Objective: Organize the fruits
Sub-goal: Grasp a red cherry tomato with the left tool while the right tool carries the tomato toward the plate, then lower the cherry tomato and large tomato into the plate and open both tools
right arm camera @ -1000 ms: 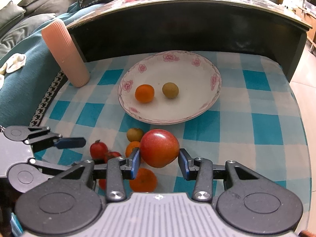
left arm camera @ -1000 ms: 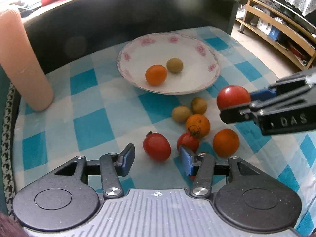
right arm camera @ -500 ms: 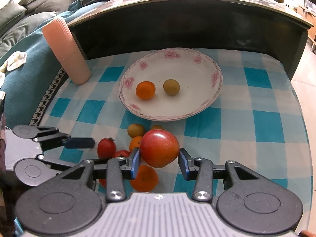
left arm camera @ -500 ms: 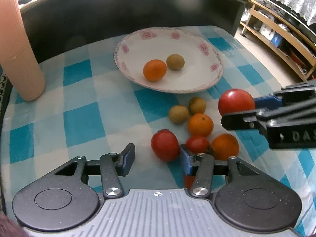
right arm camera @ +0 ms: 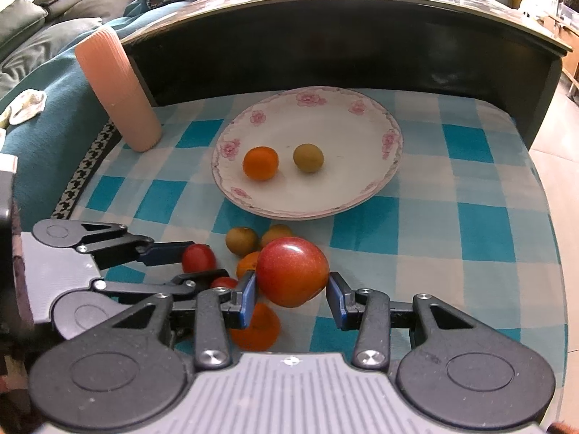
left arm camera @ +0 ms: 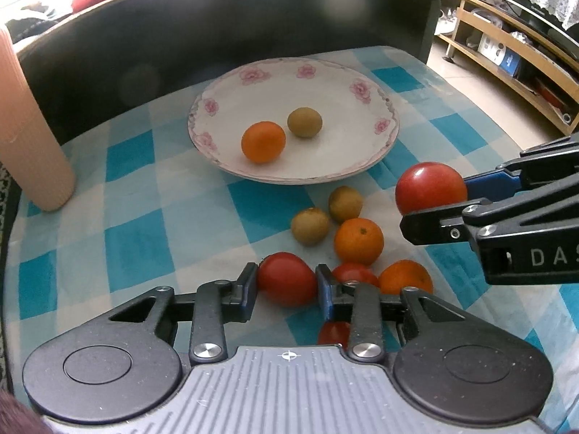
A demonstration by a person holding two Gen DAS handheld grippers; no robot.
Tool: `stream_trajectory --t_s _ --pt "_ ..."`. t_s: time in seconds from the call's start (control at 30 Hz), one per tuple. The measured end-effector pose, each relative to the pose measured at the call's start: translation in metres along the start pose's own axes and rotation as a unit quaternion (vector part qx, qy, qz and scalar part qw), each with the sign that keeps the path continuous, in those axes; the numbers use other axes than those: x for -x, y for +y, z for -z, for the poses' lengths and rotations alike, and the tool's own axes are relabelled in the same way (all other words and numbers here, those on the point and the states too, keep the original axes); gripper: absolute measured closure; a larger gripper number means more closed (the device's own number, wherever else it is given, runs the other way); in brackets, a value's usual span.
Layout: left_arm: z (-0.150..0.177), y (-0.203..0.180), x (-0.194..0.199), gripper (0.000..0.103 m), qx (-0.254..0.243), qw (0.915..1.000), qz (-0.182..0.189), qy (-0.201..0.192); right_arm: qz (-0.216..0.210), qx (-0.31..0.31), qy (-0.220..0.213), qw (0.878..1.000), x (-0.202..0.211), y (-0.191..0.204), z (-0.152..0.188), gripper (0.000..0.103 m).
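Left wrist view: left gripper [left arm camera: 287,285] low over the checked tablecloth [left arm camera: 134,253], jaws have just been closing and now sit narrow, both blue pads against a red tomato [left arm camera: 286,278] on the cloth. Tight on its right: a second tomato [left arm camera: 354,274], two oranges [left arm camera: 358,240] [left arm camera: 405,276], two small brownish-green fruits [left arm camera: 310,226] [left arm camera: 345,203], all bunched and touching or nearly so. Open cloth to the left, up to a ribbed pink cylinder [left arm camera: 29,137] near the left edge. Floral-rimmed white plate [left arm camera: 376,108] beyond the cluster holds one orange [left arm camera: 263,141] and one green fruit [left arm camera: 304,122], apart from each other, most of the plate bare. Dark glossy wall [left arm camera: 217,36] bounds the far side. Wooden shelving [left arm camera: 506,58] at the right, past the table edge.

Right wrist view: right gripper [right arm camera: 292,296] clamped on a large red tomato [right arm camera: 292,271], lifted clear of the cloth, above the fruit pile. Left gripper comes in from the left, below it. Right half of the cloth is free to the rounded table edge [right arm camera: 550,238]. Teal sofa fabric [right arm camera: 54,108] at the left, tiled floor at the right.
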State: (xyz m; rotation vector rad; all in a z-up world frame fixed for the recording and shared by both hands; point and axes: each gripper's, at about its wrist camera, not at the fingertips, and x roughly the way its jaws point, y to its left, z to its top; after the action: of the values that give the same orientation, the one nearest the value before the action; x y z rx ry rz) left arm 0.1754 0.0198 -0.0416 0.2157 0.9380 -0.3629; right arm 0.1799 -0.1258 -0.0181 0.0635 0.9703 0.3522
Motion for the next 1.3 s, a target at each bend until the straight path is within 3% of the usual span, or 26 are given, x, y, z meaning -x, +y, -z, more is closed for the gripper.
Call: stream_trajectory --t_s 0.67,1.3 --pt "-0.045 0.013 0.020 0.061 0.033 0.9975 0.009 -0.062 0.010 -0.028 -0.038 0.999 -0.003 -0.013 -0.031 0.048" --pt "-0.056 0.009 -0.009 0.062 0.028 0.9984 -0.005 -0.048 0.045 -0.012 -0.045 0.998 -0.025 -0.023 -0.047 0.048"
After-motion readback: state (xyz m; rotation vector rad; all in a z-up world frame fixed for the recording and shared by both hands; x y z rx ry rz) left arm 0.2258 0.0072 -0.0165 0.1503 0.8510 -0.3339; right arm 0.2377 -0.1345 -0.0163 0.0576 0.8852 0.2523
